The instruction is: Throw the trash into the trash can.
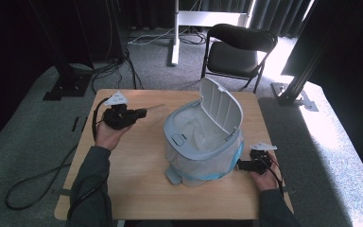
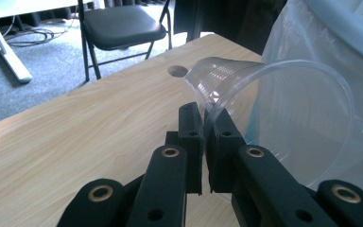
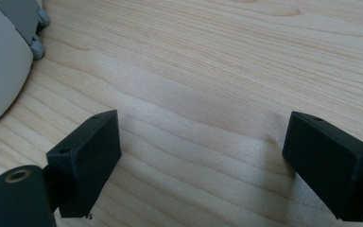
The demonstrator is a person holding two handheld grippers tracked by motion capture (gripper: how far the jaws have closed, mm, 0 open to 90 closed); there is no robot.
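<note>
Nearest the viewer in the high view, two sleeved forearms come in over a pale wooden surface (image 1: 137, 189), each hand holding a set of black tongs.

The left tongs (image 1: 141, 112) are pinched closed on the rim of a clear plastic cup (image 1: 155, 109), held just above the surface and lying on its side, base pointing away from the hand towards the bin. In the left gripper view the two jaws press the thin rim wall of the cup (image 2: 274, 118) between them, one inside and one outside, with the wide mouth facing the camera. The cup looks very light, thin and smooth; it would likely buckle or crack under a hard squeeze and could slip or swing from so small a bite. The rim, the stiffest part, seems the sensible place to hold it. The left hand is cupped under its tool, palm up, forearm angled inward.

The right tongs (image 1: 240, 165) rest low near the surface's right edge, just beside the bin's base, jaws spread wide with nothing between them; the right gripper view shows bare wood there.

Mid-surface stands a pale grey bin (image 1: 201, 142) with its lid (image 1: 221, 108) tipped up and a clear liner bag inside. Beyond the surface is a black chair (image 1: 238, 49) on grey carpet.
</note>
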